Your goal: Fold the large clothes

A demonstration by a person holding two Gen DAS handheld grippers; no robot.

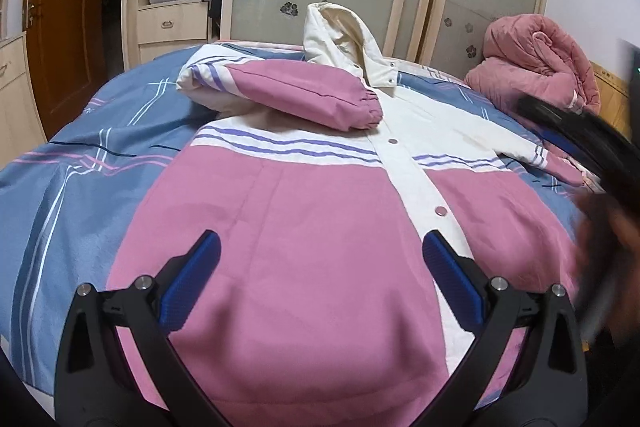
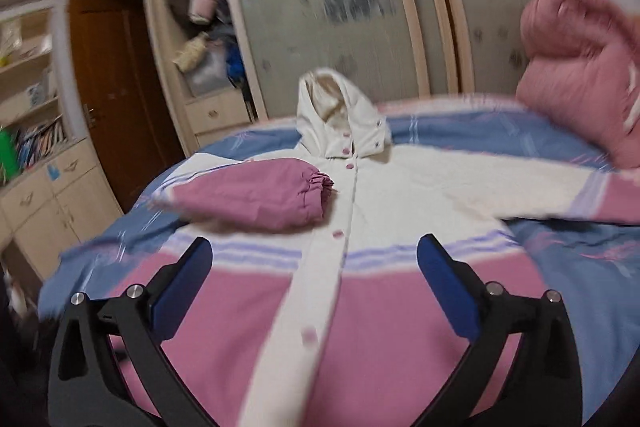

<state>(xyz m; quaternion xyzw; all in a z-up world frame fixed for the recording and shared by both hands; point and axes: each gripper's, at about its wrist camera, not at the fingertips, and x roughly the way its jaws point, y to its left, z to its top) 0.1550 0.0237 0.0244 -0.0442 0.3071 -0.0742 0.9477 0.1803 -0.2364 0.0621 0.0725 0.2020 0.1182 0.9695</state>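
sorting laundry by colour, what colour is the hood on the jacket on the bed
Cream white hood, with a slightly more beige lining; clearest in the left wrist view.

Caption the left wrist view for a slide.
Open left gripper above a pink-and-white hooded jacket, one sleeve folded across.

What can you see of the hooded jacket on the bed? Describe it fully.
The hooded jacket lies flat, front up, on the blue striped bedspread. Its body is pink below and cream above, with purple stripes, a snapped cream placket and a cream hood. One pink sleeve is folded across the chest; the other lies outstretched.
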